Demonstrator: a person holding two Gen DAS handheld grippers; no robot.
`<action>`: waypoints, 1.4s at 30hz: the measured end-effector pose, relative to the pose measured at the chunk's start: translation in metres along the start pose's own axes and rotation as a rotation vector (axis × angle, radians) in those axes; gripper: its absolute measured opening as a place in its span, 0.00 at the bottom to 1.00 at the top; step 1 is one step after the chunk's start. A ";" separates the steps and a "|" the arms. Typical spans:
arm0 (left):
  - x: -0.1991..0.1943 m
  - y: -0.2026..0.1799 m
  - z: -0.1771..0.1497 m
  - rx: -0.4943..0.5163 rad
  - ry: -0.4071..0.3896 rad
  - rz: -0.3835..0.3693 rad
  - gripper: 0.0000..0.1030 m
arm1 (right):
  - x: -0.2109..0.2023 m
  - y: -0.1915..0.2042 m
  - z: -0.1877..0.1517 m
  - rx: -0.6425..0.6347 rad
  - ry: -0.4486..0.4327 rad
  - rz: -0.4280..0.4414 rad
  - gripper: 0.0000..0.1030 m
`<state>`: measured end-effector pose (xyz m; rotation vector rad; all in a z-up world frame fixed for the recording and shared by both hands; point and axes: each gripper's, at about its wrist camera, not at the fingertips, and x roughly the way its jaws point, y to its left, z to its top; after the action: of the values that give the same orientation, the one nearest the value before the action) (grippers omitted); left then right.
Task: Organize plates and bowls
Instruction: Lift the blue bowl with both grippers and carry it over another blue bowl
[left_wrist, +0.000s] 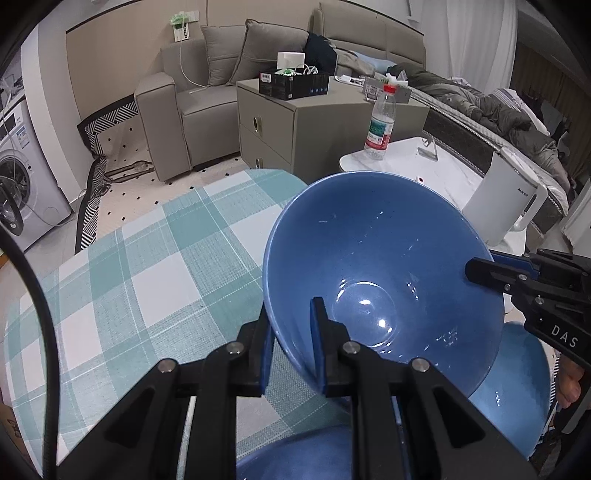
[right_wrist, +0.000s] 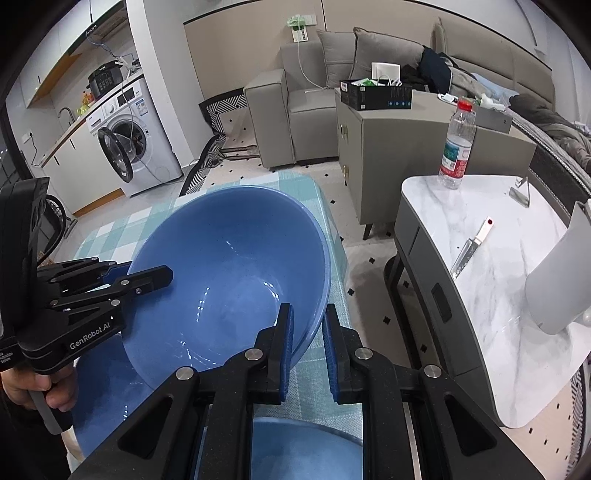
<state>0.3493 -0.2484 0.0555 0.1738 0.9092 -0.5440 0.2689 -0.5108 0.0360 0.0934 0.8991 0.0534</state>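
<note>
A large blue bowl (left_wrist: 373, 266) hangs tilted above the teal checked tablecloth (left_wrist: 147, 266), held by both grippers at opposite sides of its rim. My left gripper (left_wrist: 291, 350) is shut on the near rim, one finger inside the bowl and one outside. My right gripper (right_wrist: 308, 343) is shut on the rim of the same bowl (right_wrist: 229, 266) in the same way. Each gripper also shows in the other's view: the right gripper (left_wrist: 491, 273) and the left gripper (right_wrist: 155, 280). Two more blue dishes (left_wrist: 517, 391) (left_wrist: 295, 458) lie on the table beneath the bowl.
A white marble side table (right_wrist: 480, 295) stands to the right with a water bottle (right_wrist: 456, 147), a knife (right_wrist: 469, 251) and a white kettle (right_wrist: 557, 277). A grey cabinet (right_wrist: 369, 147), a sofa and a washing machine (right_wrist: 129, 140) stand beyond. A hand (right_wrist: 40, 387) grips the left handle.
</note>
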 end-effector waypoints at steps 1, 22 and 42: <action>-0.003 0.000 0.000 -0.003 -0.006 0.000 0.16 | -0.004 0.001 0.001 -0.001 -0.006 -0.001 0.15; -0.064 0.001 -0.007 -0.015 -0.102 0.022 0.16 | -0.069 0.032 -0.003 -0.050 -0.105 0.026 0.16; -0.119 0.002 -0.040 -0.038 -0.174 0.030 0.16 | -0.120 0.059 -0.023 -0.080 -0.159 0.086 0.16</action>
<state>0.2635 -0.1874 0.1247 0.1035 0.7457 -0.5051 0.1760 -0.4611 0.1209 0.0613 0.7330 0.1600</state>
